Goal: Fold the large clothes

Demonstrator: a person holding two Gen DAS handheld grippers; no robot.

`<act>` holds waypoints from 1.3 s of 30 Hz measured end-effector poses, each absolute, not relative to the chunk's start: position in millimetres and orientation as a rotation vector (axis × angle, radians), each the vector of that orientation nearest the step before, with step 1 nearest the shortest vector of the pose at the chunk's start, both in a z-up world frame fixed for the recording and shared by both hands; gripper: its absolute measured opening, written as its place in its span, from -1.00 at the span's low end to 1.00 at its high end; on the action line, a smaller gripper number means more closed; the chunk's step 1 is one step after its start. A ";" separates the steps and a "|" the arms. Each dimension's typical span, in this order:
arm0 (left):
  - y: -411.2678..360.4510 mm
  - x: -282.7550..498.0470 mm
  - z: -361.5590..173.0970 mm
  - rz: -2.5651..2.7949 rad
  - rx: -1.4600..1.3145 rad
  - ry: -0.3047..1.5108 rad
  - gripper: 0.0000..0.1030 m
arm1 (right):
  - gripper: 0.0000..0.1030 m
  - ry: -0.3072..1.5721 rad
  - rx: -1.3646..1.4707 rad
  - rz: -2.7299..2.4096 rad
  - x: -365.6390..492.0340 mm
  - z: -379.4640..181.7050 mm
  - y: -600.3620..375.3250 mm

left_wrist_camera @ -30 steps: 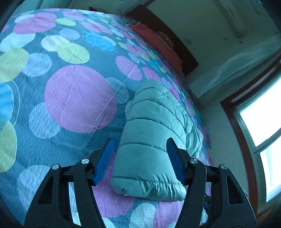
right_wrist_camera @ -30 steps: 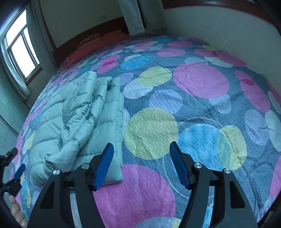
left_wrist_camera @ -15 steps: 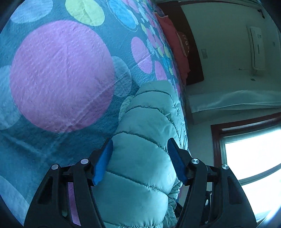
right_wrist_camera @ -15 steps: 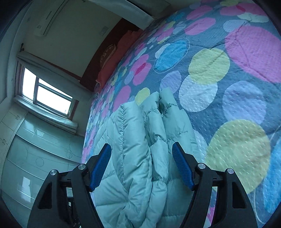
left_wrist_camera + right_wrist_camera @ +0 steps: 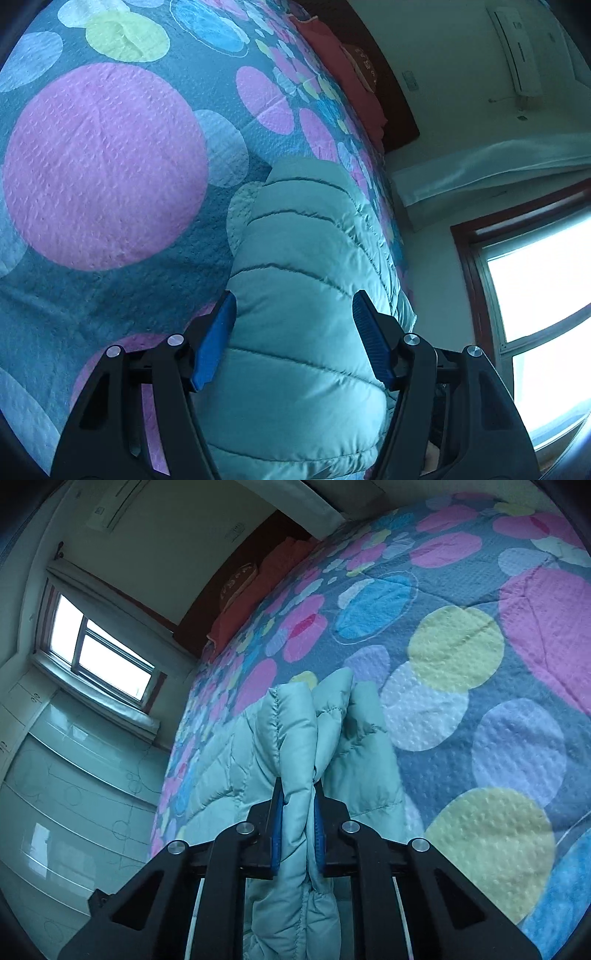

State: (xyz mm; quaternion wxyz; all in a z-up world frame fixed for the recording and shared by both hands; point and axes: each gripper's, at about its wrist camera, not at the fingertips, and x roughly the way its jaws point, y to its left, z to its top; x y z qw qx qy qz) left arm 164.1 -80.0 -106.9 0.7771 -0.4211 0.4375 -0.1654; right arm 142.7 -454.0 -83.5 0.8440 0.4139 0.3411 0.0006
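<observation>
A pale green quilted puffer jacket (image 5: 306,236) lies bunched on a bedspread (image 5: 103,162) with big coloured dots, near the bed's window-side edge. My left gripper (image 5: 293,295) stands open low over the jacket's near end. The padded bulk fills the gap between its blue pads, which do not visibly squeeze it. In the right wrist view the jacket (image 5: 229,768) lies in folds, and one upright fold runs through my right gripper (image 5: 298,782). Its jaws are closing, and the blue pads pinch that fold from both sides.
Red pillows (image 5: 343,74) lie against a dark headboard at the bed's far end. A bright window (image 5: 546,295) and a wall stand close beside the jacket's edge of the bed. Glass-fronted wardrobe doors (image 5: 74,794) stand below the window (image 5: 99,646). Bedspread (image 5: 480,701) spreads wide beyond the jacket.
My right gripper swung from the bare bedspread to the jacket and closed on a fold. The left gripper moved forward over the jacket's near end, still open.
</observation>
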 end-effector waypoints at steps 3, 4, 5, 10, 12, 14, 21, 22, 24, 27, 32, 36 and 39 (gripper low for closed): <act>-90.0 165.5 -120.7 -0.348 -0.857 0.990 0.31 | -0.73 0.759 0.907 -0.010 144.9 -109.8 -465.3; -92.6 166.2 -125.9 -0.346 -0.846 1.007 0.33 | -0.72 0.769 0.913 -0.007 145.2 -116.1 -466.6; -92.3 165.9 -128.7 -0.341 -0.843 1.013 0.36 | -0.71 0.779 0.920 -0.001 144.9 -120.1 -467.2; -79.0 156.6 -120.3 -0.348 -0.841 0.996 0.34 | -0.51 0.780 0.937 0.019 127.5 -106.7 -466.2; -74.6 148.8 -115.9 -0.364 -0.837 0.985 0.34 | -0.12 0.768 0.949 0.035 111.9 -96.7 -463.7; -73.2 138.1 -113.0 -0.382 -0.816 0.979 0.34 | 0.14 0.753 0.959 0.045 92.7 -87.9 -458.4; -84.1 123.1 -123.6 -0.374 -0.744 1.017 0.35 | 0.08 0.842 0.868 0.039 61.1 -91.9 -428.3; -86.2 123.3 -123.8 -0.363 -0.723 1.021 0.35 | -0.07 0.865 0.844 0.013 60.9 -98.2 -426.8; -91.1 124.1 -124.2 -0.349 -0.667 1.029 0.35 | -0.21 0.897 0.859 0.001 60.1 -115.4 -428.1; -95.5 126.2 -130.3 -0.357 -0.639 1.046 0.35 | -0.21 0.909 0.918 0.000 57.9 -141.9 -433.6; -85.2 128.5 -124.4 -0.381 -0.676 1.040 0.34 | -0.20 0.889 0.944 0.042 52.7 -142.7 -438.8; -73.6 136.5 -109.2 -0.404 -0.722 0.959 0.42 | 0.37 0.830 0.957 0.052 48.1 -125.0 -452.7; -75.9 152.7 -111.3 -0.403 -0.780 0.996 0.59 | 0.45 0.768 0.953 0.037 54.9 -113.4 -462.2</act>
